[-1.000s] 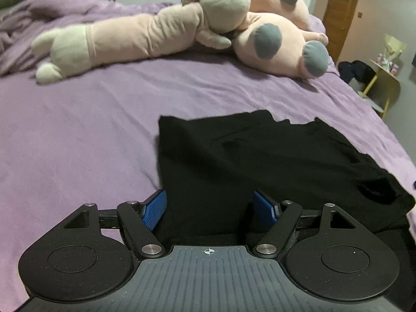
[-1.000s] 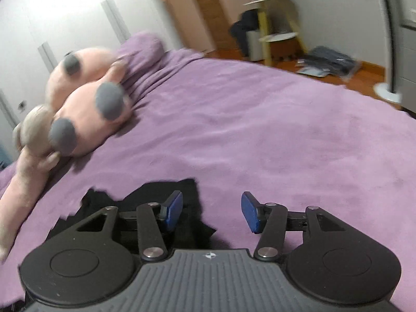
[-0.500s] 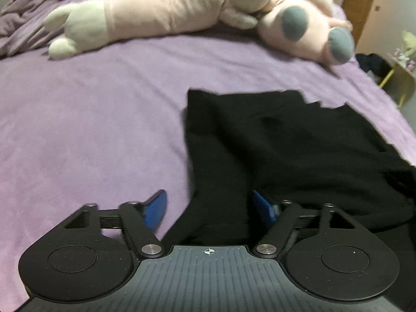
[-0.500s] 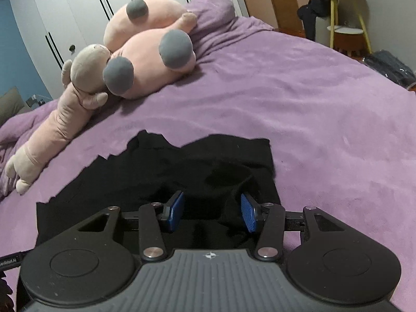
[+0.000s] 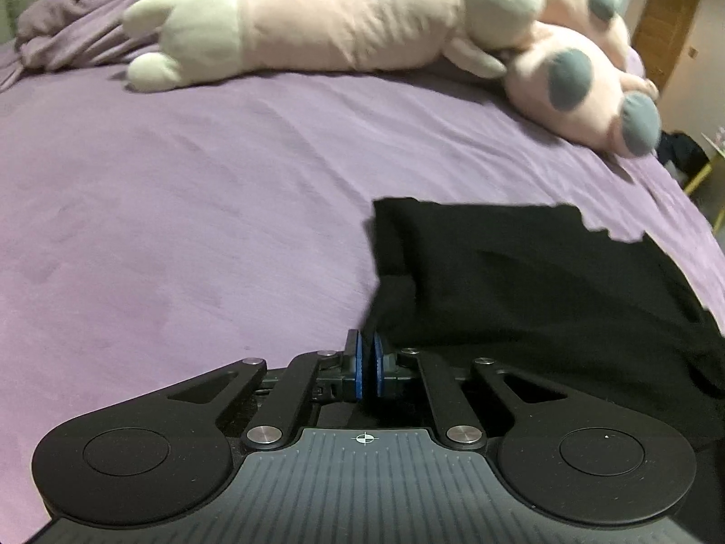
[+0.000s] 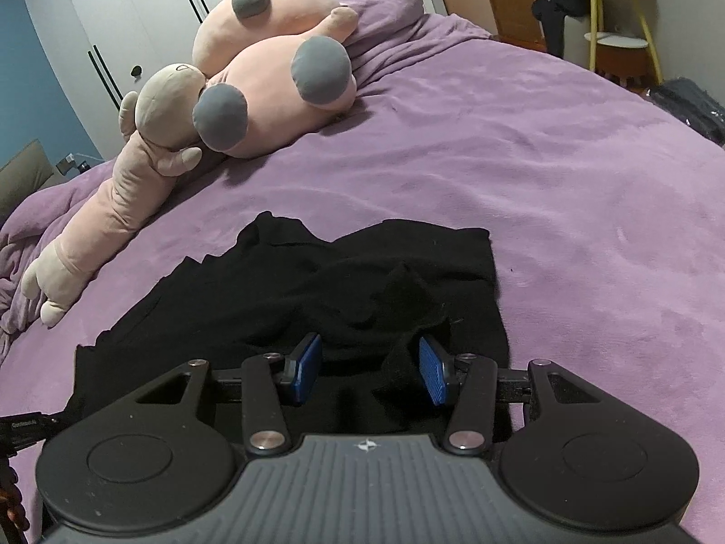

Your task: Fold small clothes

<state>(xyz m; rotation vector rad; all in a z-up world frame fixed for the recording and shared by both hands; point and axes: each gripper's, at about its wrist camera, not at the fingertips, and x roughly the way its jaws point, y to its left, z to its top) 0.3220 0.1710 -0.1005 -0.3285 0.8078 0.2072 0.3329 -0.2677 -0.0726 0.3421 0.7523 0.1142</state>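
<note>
A small black garment [image 5: 521, 272] lies spread and rumpled on the purple bedspread [image 5: 181, 204]. It also shows in the right wrist view [image 6: 317, 285]. My left gripper [image 5: 368, 362] is shut, its blue pads pinched on the garment's near left edge. My right gripper [image 6: 369, 369] is open, its blue pads standing on either side of a raised fold at the garment's near right part, low over the cloth.
A long pink and cream plush toy [image 5: 294, 31] and a round pink plush with grey spots [image 5: 580, 90] lie at the far side of the bed. White wardrobes [image 6: 136, 13] stand behind. A yellow side table [image 6: 621, 22] stands off the bed at the right.
My left gripper has shut on the garment's left edge, where it was open before. My right gripper swung from the bare bedspread onto the garment and settled lower over it.
</note>
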